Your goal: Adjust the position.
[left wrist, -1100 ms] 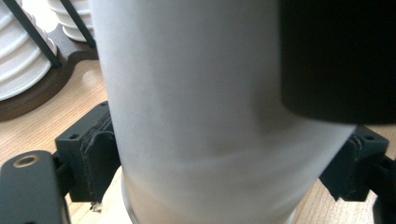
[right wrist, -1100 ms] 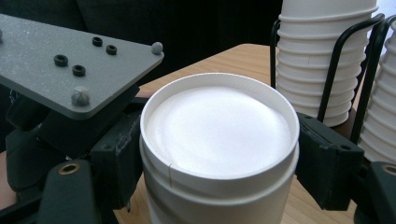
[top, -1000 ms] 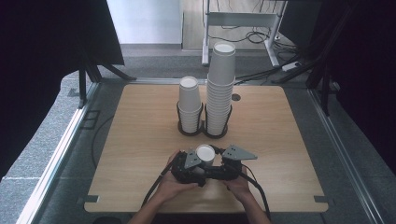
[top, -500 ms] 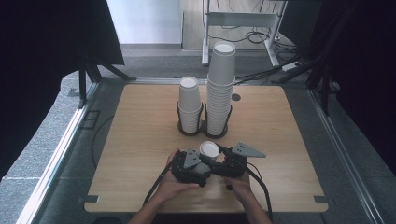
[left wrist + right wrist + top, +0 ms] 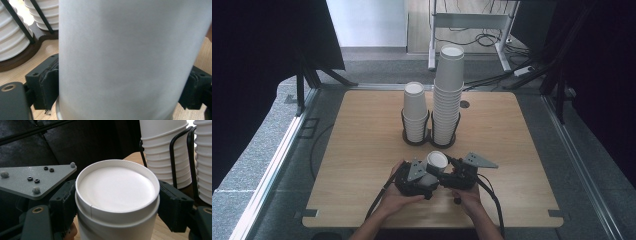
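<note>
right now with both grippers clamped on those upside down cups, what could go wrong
The right gripper and left gripper both squeeze the nested paper cups, so the thin walls could crush or dent. In the right gripper view a second cup rim shows just under the top one; pulling apart might free both or neither. The tall stack and short stack stand close ahead, so a sudden release could knock them.

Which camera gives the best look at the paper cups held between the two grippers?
The right gripper view: it shows the held cups upside down, the bottom rim and a second cup edge beneath it, nested. The left gripper view shows a blurred white wall between that gripper's pads. The high view shows them small, between both grippers, in front of the two stacks.
</note>
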{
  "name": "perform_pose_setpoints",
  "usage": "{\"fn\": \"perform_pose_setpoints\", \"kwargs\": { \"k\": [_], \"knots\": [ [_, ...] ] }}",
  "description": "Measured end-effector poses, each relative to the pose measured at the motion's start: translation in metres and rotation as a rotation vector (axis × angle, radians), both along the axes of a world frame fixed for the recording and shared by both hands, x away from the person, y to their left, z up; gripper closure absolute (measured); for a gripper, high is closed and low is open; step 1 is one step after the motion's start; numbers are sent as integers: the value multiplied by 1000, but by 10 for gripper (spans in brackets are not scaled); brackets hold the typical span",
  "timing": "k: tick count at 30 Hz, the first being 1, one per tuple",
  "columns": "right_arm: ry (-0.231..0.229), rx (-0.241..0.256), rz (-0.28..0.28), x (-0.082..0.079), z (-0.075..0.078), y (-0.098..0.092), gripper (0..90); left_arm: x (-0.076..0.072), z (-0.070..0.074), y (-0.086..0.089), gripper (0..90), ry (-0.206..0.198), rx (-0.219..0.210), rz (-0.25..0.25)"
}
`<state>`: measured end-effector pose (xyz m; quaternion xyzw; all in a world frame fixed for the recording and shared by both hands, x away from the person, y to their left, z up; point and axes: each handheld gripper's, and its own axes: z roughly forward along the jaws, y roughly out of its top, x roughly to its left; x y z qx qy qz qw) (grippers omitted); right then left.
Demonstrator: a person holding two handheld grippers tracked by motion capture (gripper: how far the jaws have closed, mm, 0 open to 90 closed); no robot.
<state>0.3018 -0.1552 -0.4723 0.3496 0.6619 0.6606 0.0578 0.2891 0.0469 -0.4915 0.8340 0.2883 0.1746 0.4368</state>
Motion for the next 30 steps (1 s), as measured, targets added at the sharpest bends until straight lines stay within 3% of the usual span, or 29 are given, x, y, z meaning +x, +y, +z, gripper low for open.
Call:
{"fn": "perform_pose_setpoints", "kwargs": {
  "k": [11,16,30],
  "knots": [
    [-4,-25,17,1,-1,0,227,1,0,1,124,-6,30,-16],
    [-13,-38,17,0,1,1,156,1,0,1,124,-9,36,-19],
    [-26,-67,1,-1,6,-4,134,5,2,9,124,-21,34,11]
  ]
}}
